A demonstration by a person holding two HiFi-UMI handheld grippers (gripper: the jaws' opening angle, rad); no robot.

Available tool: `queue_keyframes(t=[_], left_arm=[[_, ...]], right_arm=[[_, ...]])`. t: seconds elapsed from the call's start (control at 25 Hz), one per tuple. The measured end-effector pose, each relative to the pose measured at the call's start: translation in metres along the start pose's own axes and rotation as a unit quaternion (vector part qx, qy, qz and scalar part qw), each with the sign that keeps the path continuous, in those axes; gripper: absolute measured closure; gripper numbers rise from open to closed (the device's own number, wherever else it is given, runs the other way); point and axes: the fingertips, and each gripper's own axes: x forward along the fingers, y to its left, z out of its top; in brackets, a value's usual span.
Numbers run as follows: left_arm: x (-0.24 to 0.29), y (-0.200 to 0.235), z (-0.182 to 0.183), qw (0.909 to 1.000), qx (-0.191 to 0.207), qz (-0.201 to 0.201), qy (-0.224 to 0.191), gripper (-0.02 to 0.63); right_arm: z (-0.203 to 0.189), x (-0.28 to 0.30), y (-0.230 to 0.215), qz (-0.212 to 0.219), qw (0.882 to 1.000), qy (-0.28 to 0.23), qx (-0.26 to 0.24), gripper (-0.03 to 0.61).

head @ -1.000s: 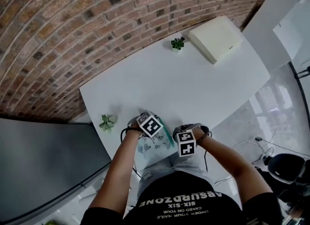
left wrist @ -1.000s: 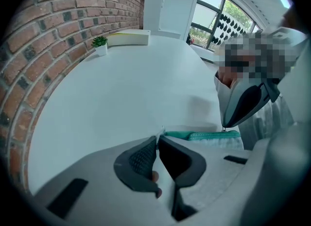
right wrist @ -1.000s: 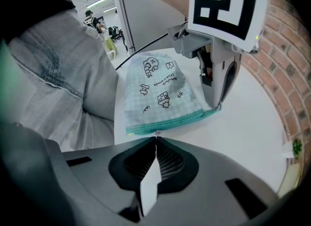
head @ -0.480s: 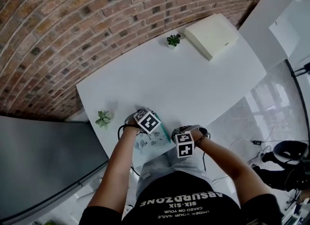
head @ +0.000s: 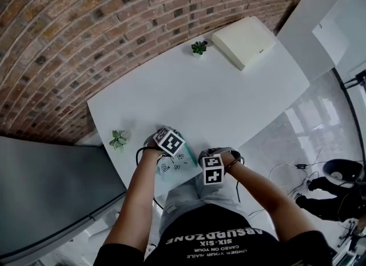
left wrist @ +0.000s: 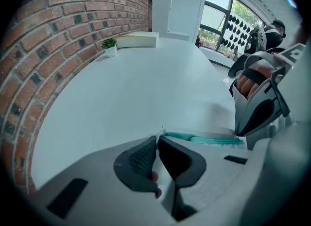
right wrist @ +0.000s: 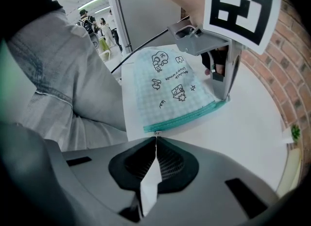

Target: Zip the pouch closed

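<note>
Right gripper view: the checked pouch [right wrist: 170, 86] lies flat at the near edge of the white table [right wrist: 243, 123], stretched between both grippers. The right gripper [right wrist: 155, 141] has its 2 jaws pressed together on the small zipper pull [right wrist: 155, 133] at the near end of the teal zipper. The left gripper [left wrist: 157, 139], jaws narrow, pinches the pouch's opposite end.

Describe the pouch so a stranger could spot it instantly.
On the white table beside the brick wall, look at the near edge by the person's lap. The pouch is pale checked fabric with small doodles and a teal zipper edge; nothing else on the table is cloth.
</note>
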Motion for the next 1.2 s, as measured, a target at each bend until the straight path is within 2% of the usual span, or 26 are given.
queue_keyframes(t=[0.12, 0.2, 0.28, 0.44, 0.52, 0.72, 0.84, 1.04, 1.2], left_arm=[[-0.003, 0.003, 0.002, 0.9989, -0.046, 0.007, -0.01, 0.591], [-0.005, 0.006, -0.002, 0.9958, -0.091, 0.008, -0.01, 0.591], [-0.005, 0.005, -0.004, 0.9931, -0.116, 0.007, -0.013, 0.591], [-0.003, 0.001, -0.006, 0.9961, -0.083, 0.025, -0.012, 0.588], [-0.004, 0.001, -0.009, 0.9966, -0.075, 0.032, -0.012, 0.586], [-0.022, 0.01, -0.002, 0.9921, -0.11, 0.043, -0.042, 0.553], [-0.036, 0.013, 0.0, 0.9888, -0.13, 0.047, -0.056, 0.529], [-0.055, 0.01, 0.01, 0.9798, -0.161, 0.051, -0.107, 0.515], [-0.077, 0.006, 0.016, 0.9634, -0.209, 0.043, -0.162, 0.515]], right_arm=[[0.001, 0.001, 0.0, -0.005, 1.0, -0.002, 0.006, 0.577], [0.001, 0.0, -0.001, -0.001, 1.0, -0.008, 0.021, 0.577], [0.0, 0.0, -0.001, 0.003, 0.999, -0.011, 0.04, 0.577], [0.0, -0.001, 0.0, -0.001, 0.998, -0.008, 0.056, 0.574], [0.001, -0.003, -0.002, -0.008, 0.998, -0.014, 0.068, 0.535], [0.0, -0.013, -0.015, -0.042, 0.992, -0.046, 0.111, 0.518], [0.002, -0.024, -0.025, -0.064, 0.983, -0.08, 0.153, 0.518], [0.012, -0.053, -0.039, -0.119, 0.958, -0.148, 0.214, 0.518], [0.021, -0.07, -0.043, -0.15, 0.941, -0.185, 0.241, 0.506]])
